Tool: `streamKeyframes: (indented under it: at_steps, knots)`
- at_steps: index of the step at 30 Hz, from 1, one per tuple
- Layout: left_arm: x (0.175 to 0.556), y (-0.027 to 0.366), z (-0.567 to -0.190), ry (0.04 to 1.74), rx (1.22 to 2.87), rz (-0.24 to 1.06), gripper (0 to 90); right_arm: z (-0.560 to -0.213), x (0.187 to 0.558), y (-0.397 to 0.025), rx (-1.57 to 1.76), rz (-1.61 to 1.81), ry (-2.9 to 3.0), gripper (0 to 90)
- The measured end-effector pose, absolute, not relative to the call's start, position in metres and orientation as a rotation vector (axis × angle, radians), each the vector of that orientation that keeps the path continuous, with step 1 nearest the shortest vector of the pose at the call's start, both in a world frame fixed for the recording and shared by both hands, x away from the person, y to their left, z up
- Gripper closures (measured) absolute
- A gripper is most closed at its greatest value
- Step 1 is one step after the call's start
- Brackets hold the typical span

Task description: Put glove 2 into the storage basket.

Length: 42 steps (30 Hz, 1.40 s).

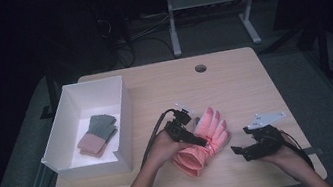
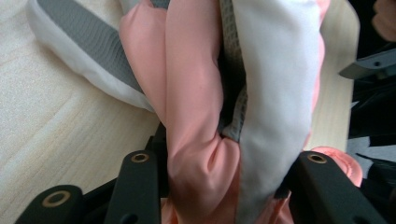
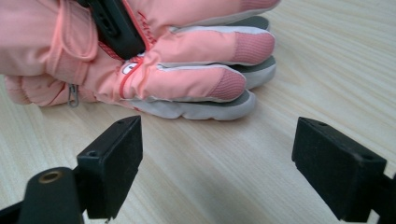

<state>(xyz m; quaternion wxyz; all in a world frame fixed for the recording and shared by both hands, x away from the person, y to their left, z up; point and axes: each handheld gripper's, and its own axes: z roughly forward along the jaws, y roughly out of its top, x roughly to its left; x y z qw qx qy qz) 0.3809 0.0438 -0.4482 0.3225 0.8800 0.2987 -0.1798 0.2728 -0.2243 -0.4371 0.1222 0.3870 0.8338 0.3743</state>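
1. One white box (image 1: 122,115) stands along the table's (image 1: 238,77) left edge, open at the top; a grey-and-pink glove (image 1: 98,133) lies flat on its floor, near the wall that faces the table's middle.
2. Your left gripper (image 1: 201,141) is at the table's middle, toward the near edge, with its jaws clamped on the pink glove (image 1: 206,135). In the left gripper view the pink and white fabric (image 2: 233,116) is bunched tight between the two black jaws.
3. That pink glove rests on the tabletop with its cuff toward the near edge and its fingers pointing to the far right. Only a narrow strip of bare wood lies between it and the box wall.
4. Your right gripper (image 1: 240,151) is held near the front right corner, just beside the glove but apart from it. Its jaws are spread wide with nothing between them, and the right gripper view looks across bare wood (image 3: 224,158) at the glove's fingertips (image 3: 233,84).
5. You have open room along the whole far edge, where the only feature is a round cable hole (image 1: 200,68).
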Motion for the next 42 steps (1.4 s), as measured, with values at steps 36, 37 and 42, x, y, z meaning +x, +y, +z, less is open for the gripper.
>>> streamKeyframes:
  at_steps: [36,37,42]
  knots:
    - [0.375,0.229,-0.255,1.038,2.086,-0.040,59.4,-0.438,0.284,-0.231,1.167,1.129,2.407,13.5]
    - [0.375,0.238,-0.254,1.055,2.070,-0.037,59.4,-0.438,0.284,-0.231,1.160,1.125,2.410,13.5]
    - [0.374,0.285,-0.260,1.167,1.996,0.000,59.4,-0.438,0.284,-0.230,1.168,1.118,2.404,13.4]
